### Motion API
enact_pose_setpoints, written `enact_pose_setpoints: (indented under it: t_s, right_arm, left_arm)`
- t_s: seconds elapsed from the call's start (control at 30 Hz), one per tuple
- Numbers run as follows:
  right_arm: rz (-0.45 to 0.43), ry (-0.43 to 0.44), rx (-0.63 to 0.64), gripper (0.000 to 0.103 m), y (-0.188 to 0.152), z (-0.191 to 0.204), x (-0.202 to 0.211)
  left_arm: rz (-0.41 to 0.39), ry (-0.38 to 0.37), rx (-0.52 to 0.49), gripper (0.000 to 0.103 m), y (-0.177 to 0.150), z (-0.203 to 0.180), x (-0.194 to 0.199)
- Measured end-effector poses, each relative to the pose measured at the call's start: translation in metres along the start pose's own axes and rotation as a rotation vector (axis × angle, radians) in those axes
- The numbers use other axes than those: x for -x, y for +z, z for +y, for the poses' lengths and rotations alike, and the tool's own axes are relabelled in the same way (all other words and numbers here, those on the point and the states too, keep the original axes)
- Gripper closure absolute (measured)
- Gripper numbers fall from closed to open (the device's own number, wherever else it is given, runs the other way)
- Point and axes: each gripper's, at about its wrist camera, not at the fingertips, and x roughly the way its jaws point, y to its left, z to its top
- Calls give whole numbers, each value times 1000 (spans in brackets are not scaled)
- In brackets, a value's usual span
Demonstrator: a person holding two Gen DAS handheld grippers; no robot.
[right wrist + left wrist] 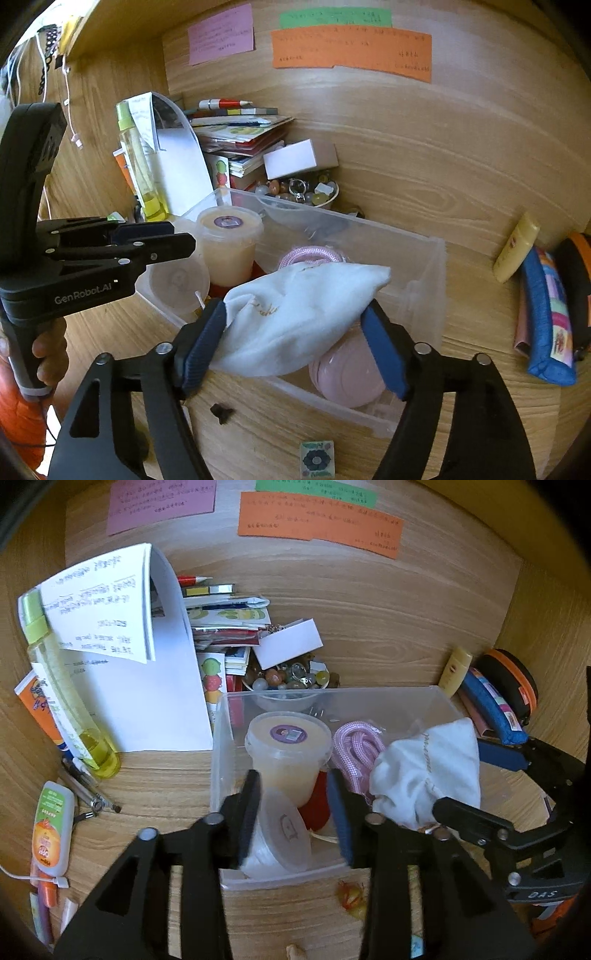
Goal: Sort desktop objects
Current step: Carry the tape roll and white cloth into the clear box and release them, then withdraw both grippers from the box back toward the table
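Observation:
A clear plastic bin [225, 738] [417, 266] stands on the wooden desk. It holds a lidded cream tub [286, 753] [229, 243], a pink cord [354, 746] [310, 254], a red object and a round clear container [284, 834] [177, 280]. My left gripper [295, 812] [173, 240] is open, its fingers on either side of the round clear container. My right gripper [295, 339] is over the bin with a white cloth pouch [295, 314] [424, 768] between its fingers. A pink round lid [347, 373] lies under the pouch.
White papers [147, 686], a yellow-green bottle [62, 686], a bowl of beads [291, 681], a stack of booklets [243, 140], a white box [288, 642], tubes and pens [51, 827] lie left and behind. A blue pencil case [546, 317] and a yellow tube [517, 251] lie right.

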Motion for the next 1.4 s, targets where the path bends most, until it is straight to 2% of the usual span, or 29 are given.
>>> enact_pose_setpoints:
  t_s: [0.07, 0.23, 0.33, 0.43, 0.63, 0.7, 0.73, 1.13, 1.4]
  right_arm:
    - [-20, -11, 7, 22, -1, 2, 7]
    - [-59, -56, 21, 17, -2, 7, 26]
    - [-68, -69, 21, 13, -5, 8, 36]
    - [-79, -70, 22, 7, -9, 10, 47]
    - [-112, -84, 33, 6, -22, 15, 69]
    - [-115, -80, 29, 6, -27, 16, 75]
    - [-114, -78, 25, 6, -28, 16, 78]
    - [-105, -121, -1, 5, -68, 15, 102]
    - [-87, -155, -53, 5, -95, 4, 109]
  left_arm:
    - [-22, 21, 5, 42, -1, 0, 6]
    - [-46, 26, 7, 39, -4, -1, 21]
    - [-59, 30, 14, 28, -7, -2, 29]
    - [-71, 24, 15, 27, -11, -4, 38]
    - [-73, 28, 27, 25, -20, -8, 53]
    - [-76, 31, 36, 13, -25, -8, 59]
    - [-81, 38, 43, 10, -28, -8, 62]
    - [-85, 65, 50, 8, -64, -11, 91]
    - [-10, 56, 35, 8, -100, -20, 81]
